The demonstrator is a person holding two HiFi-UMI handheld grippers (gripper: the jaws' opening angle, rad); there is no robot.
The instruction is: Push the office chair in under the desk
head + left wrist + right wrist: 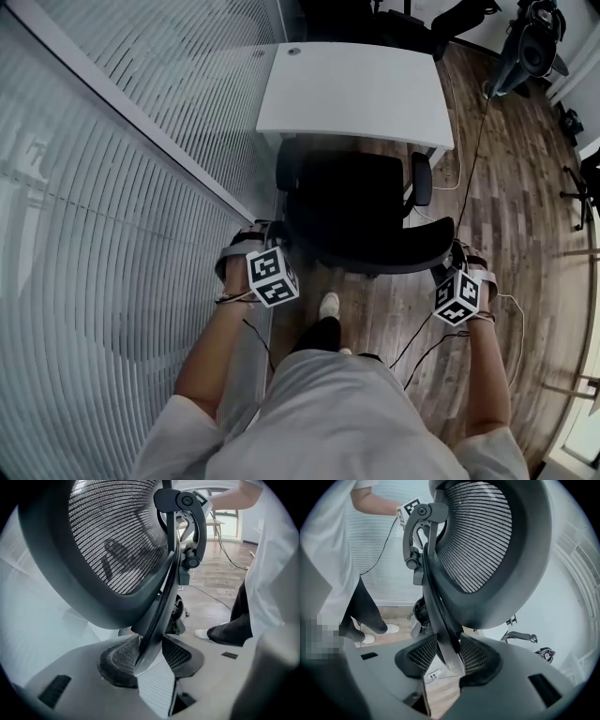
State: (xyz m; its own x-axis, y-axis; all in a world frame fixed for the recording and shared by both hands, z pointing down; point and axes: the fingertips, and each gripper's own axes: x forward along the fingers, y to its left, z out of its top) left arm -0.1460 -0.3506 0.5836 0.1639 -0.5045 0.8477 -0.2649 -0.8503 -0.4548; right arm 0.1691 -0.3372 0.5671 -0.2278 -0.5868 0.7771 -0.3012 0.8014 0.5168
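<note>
Left claw (149, 654), right claw (446, 657) pinch chair (361, 211) (arms (208, 361) outstretched).

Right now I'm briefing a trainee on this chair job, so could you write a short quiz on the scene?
1. True or false: the left claw and the right claw each clamp an edge of the office chair's backrest.
2. The desk top is: A white, B black, C wood-brown.
3. What stands on the person's left side?
Key: 1 true; 2 A; 3 a striped glass wall.
</note>
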